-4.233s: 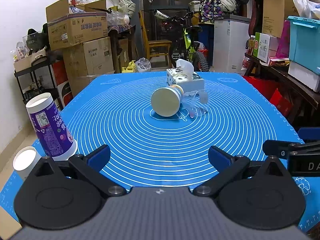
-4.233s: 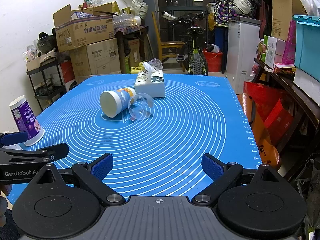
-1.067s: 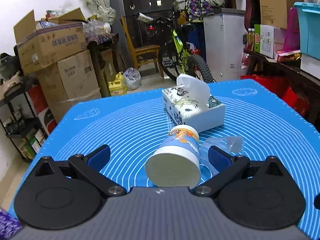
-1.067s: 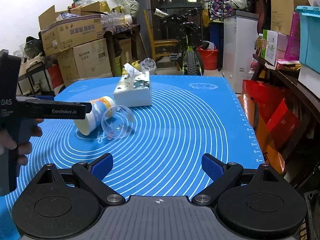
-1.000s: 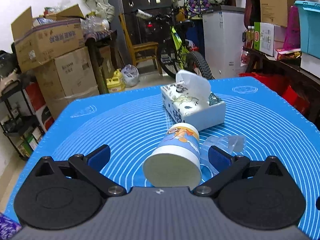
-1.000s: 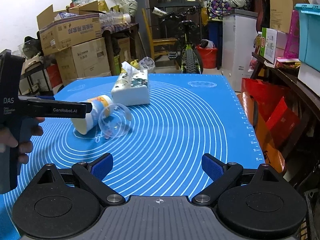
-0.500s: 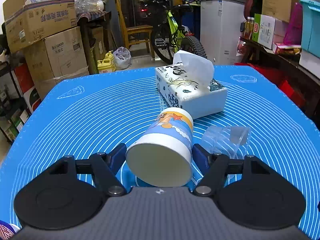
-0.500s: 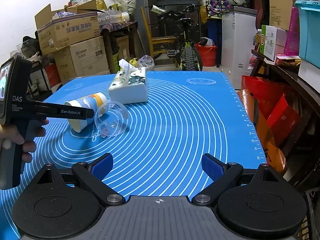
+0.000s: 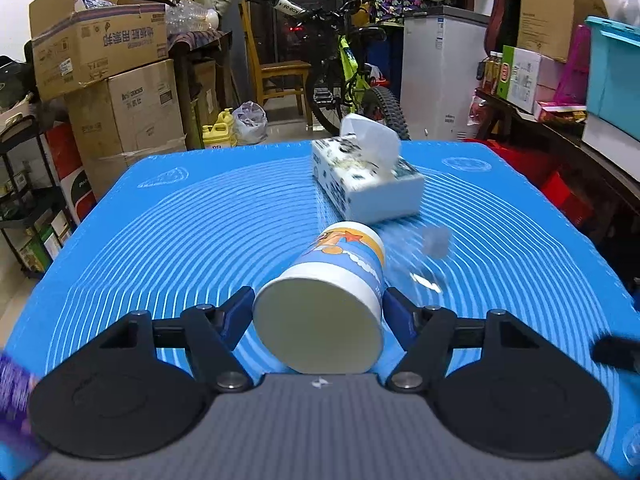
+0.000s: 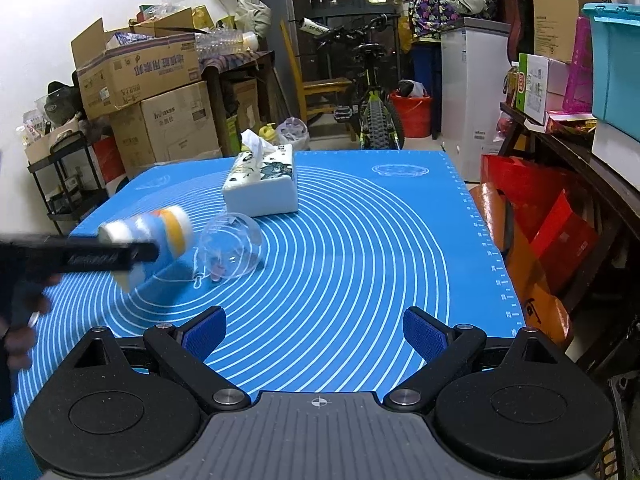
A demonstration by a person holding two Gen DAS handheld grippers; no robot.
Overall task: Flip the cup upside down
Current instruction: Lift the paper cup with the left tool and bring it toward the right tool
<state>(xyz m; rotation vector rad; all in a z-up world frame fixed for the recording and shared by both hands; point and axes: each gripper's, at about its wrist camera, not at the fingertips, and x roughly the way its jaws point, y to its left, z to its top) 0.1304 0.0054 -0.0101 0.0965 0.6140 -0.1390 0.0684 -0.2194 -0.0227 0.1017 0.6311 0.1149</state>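
We are holding the left gripper (image 9: 318, 312) closed on the paper cup (image 9: 320, 316), with one blue pad pressing each side of the cup's wall near its wide end. The cup is lying roughly on its side between the fingers, its wide end facing the left wrist camera and its narrow end pointing away toward the tissue box (image 9: 368, 184). In the right wrist view the cup (image 10: 154, 236) is appearing tilted and blurred above the blue mat (image 10: 360, 240); we cannot tell for certain whether its lower edge is touching the mat.

A clear plastic cup (image 10: 230, 250) is lying on its side on the mat, just beside the paper cup (on the side nearer the right gripper). The tissue box (image 10: 262, 190) is resting beyond both cups, with a white tissue standing out of its top.

We are keeping the right gripper (image 10: 316, 330) over the near edge of the mat, its fingers spread wide apart and holding nothing. It is well apart from the cups.

A purple printed cup (image 9: 14, 412) is showing, blurred, at the lower left edge of the left wrist view.
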